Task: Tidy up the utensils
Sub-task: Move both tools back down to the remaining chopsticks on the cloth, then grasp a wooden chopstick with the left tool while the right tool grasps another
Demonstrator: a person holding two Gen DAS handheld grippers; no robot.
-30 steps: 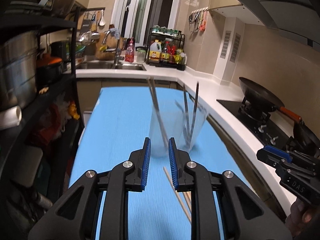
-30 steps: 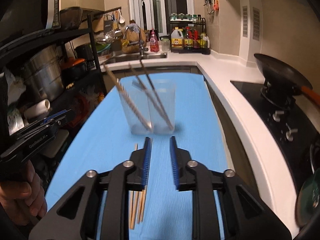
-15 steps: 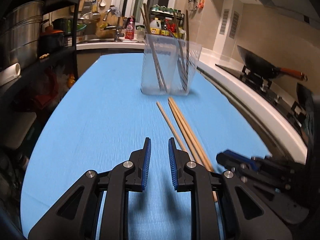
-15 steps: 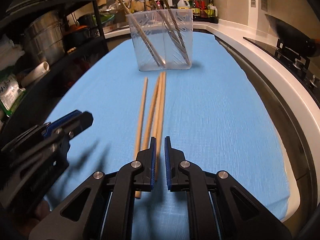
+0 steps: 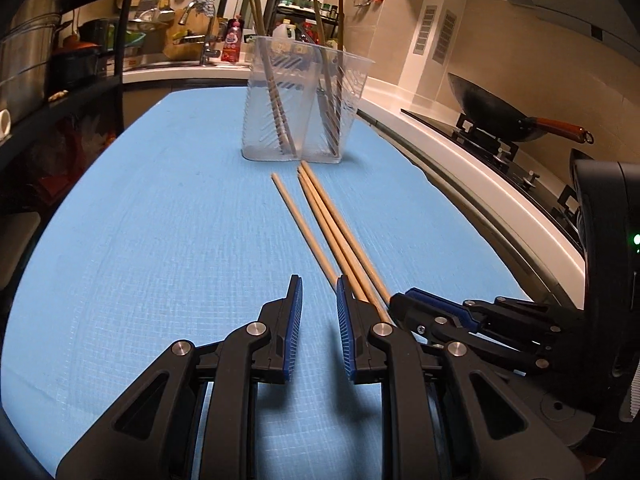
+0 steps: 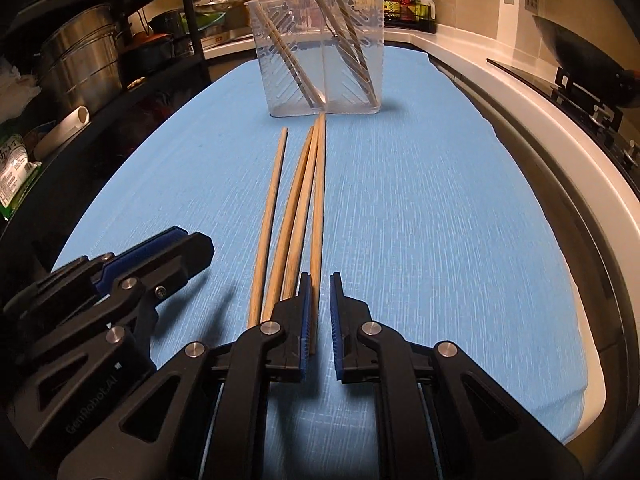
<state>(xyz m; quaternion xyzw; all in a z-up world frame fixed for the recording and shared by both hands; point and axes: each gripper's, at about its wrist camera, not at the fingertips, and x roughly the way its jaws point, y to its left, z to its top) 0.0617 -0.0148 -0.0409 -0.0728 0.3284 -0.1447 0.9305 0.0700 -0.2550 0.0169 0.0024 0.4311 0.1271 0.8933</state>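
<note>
Several wooden chopsticks [image 5: 320, 216] [image 6: 300, 200] lie side by side on the blue cloth [image 5: 160, 200], pointing at a clear plastic holder [image 5: 304, 100] [image 6: 320, 60] with more chopsticks standing in it. My left gripper [image 5: 318, 282] is low over the cloth just left of their near ends, its jaws a narrow gap apart with nothing between. My right gripper [image 6: 319, 280] is down at those near ends. Its jaws are almost shut, and the rightmost chopstick lies between them against the left pad, with a sliver of cloth showing at the right pad. Each gripper shows in the other's view [image 5: 400, 300] [image 6: 196, 246].
A black shelf rack with steel pots [image 6: 80, 52] runs along the left of the table. On the right is a white counter edge [image 6: 580, 160] with a stove and a dark wok [image 5: 492, 112]. A sink and bottles stand at the back.
Both grippers have come down from above the holder to the cloth at the chopsticks' near ends. The right jaws have narrowed. The chopsticks have not moved.
</note>
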